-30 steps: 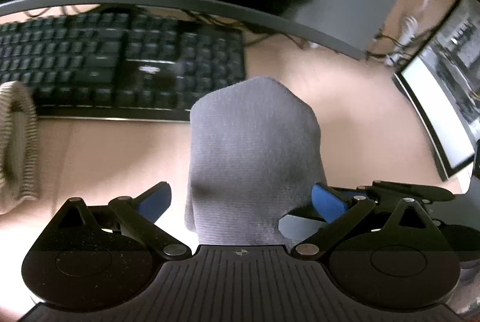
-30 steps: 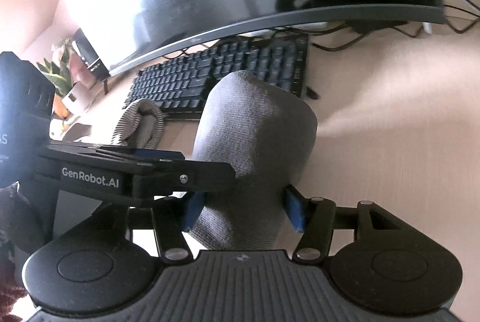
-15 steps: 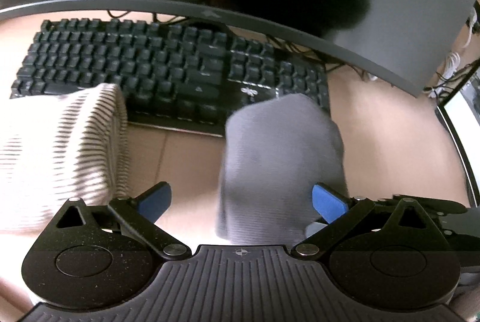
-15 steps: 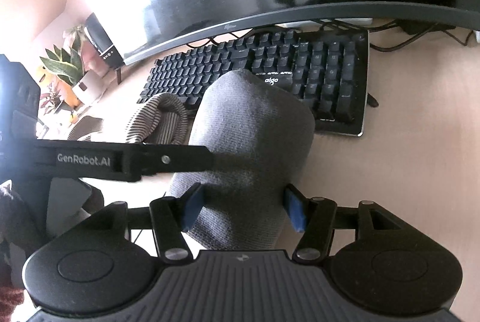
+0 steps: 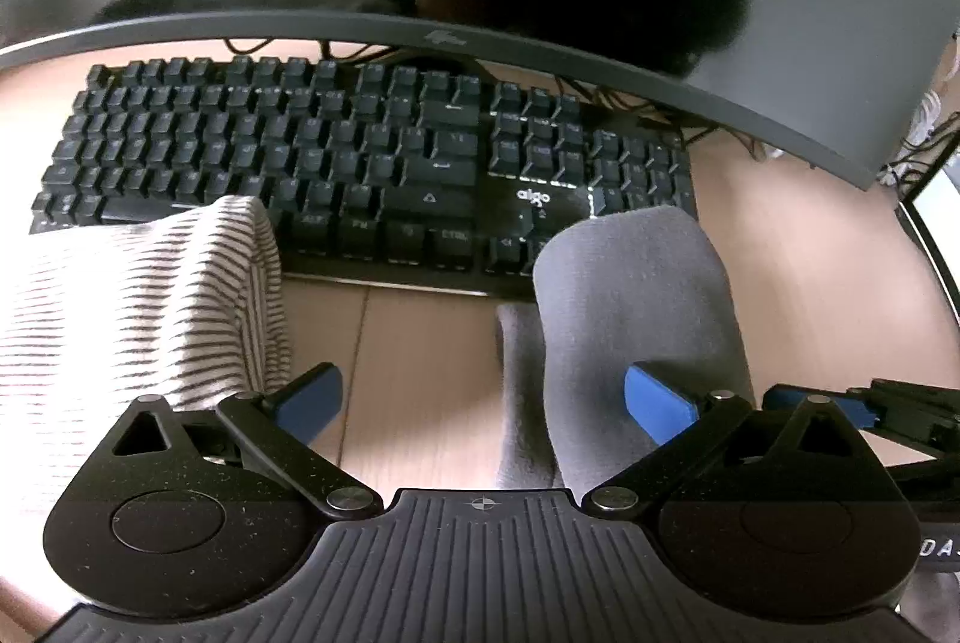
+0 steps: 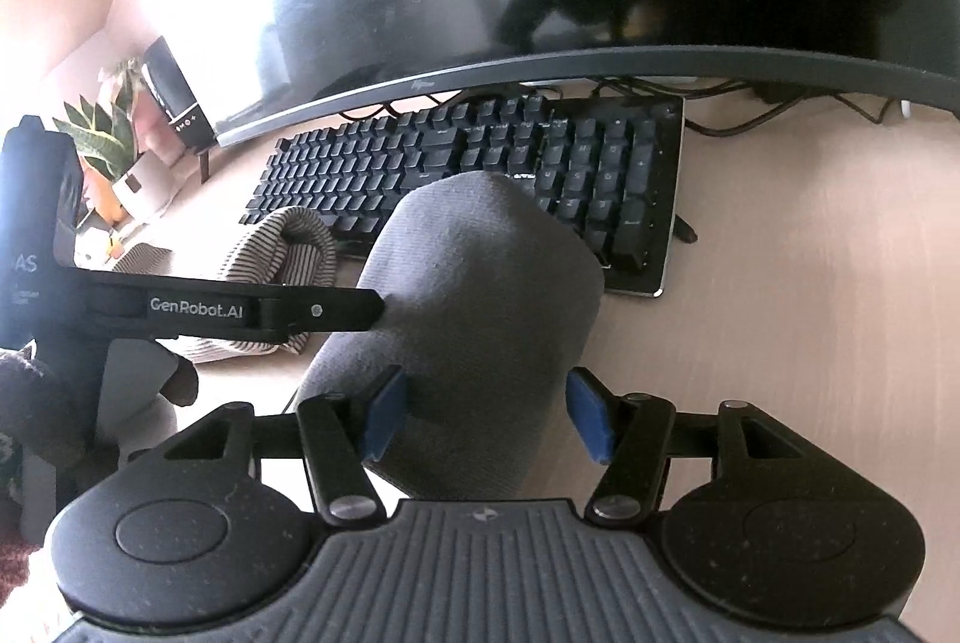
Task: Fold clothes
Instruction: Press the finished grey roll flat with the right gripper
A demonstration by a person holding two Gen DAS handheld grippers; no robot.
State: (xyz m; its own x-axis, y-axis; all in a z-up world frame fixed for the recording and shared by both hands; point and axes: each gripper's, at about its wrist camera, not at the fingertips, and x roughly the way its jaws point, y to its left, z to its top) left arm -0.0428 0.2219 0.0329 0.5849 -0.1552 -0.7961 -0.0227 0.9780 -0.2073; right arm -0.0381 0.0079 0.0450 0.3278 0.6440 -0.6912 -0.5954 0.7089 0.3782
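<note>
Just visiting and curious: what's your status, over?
Left gripper open, gripping nothing. Right gripper jaws opening, folded grey cloth between them. Striped garment beside it, keyboard close behind.

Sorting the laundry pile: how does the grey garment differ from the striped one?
The grey garment is plain; the striped garment has thin dark stripes on white. The grey one sits between the right gripper jaws, which are opening; the striped one lies untouched. Both rest on the desk by the keyboard.
</note>
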